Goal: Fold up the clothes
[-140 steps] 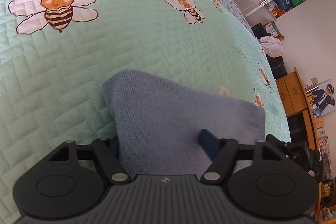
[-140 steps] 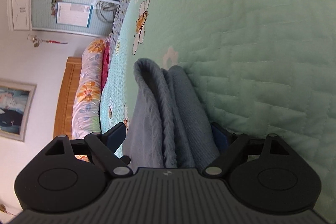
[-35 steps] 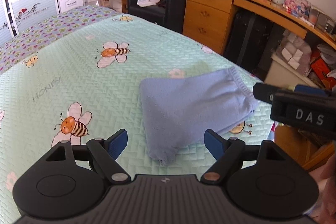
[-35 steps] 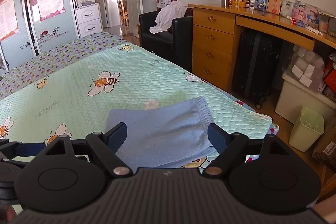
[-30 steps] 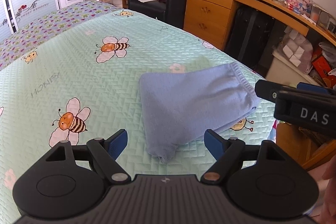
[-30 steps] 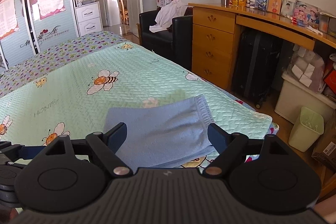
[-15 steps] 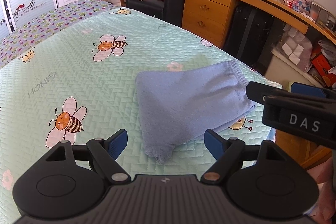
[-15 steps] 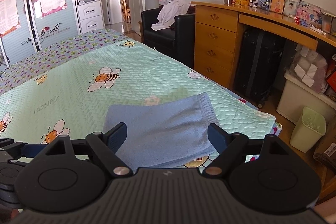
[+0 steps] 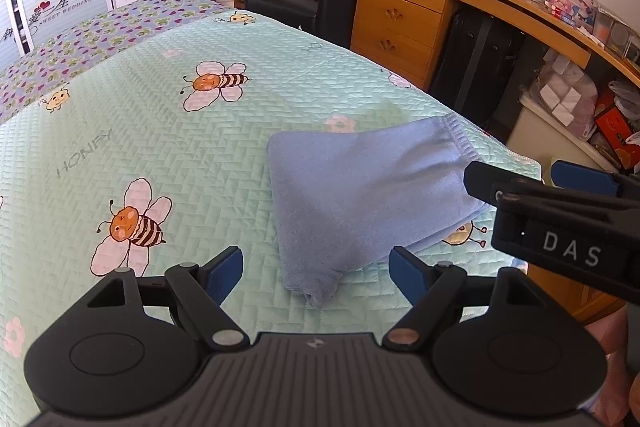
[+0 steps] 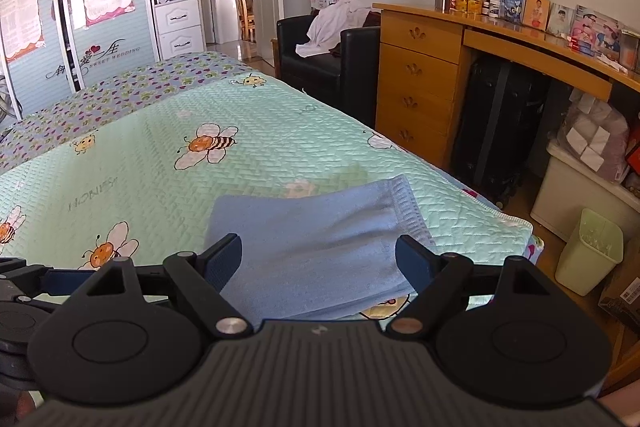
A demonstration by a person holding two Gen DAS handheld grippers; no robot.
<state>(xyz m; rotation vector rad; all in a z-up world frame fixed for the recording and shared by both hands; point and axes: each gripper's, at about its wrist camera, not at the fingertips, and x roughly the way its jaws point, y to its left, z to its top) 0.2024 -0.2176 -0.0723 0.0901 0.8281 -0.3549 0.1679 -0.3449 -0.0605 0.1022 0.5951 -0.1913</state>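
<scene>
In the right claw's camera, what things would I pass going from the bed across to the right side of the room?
Bee bedspread → folded blue garment → wooden drawers → black suitcase → white storage bin → green wastebasket.

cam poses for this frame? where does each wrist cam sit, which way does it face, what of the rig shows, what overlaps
Left wrist: on the left gripper, angled down at the folded blue garment on the bee bedspread; own open jaws show, plus the right gripper entering at right.
Right wrist: on the right gripper, facing the same garment from its ribbed-hem side; own open jaws show, the left gripper's edge at far left.
Shared: garment, bedspread, wooden dresser.
</scene>
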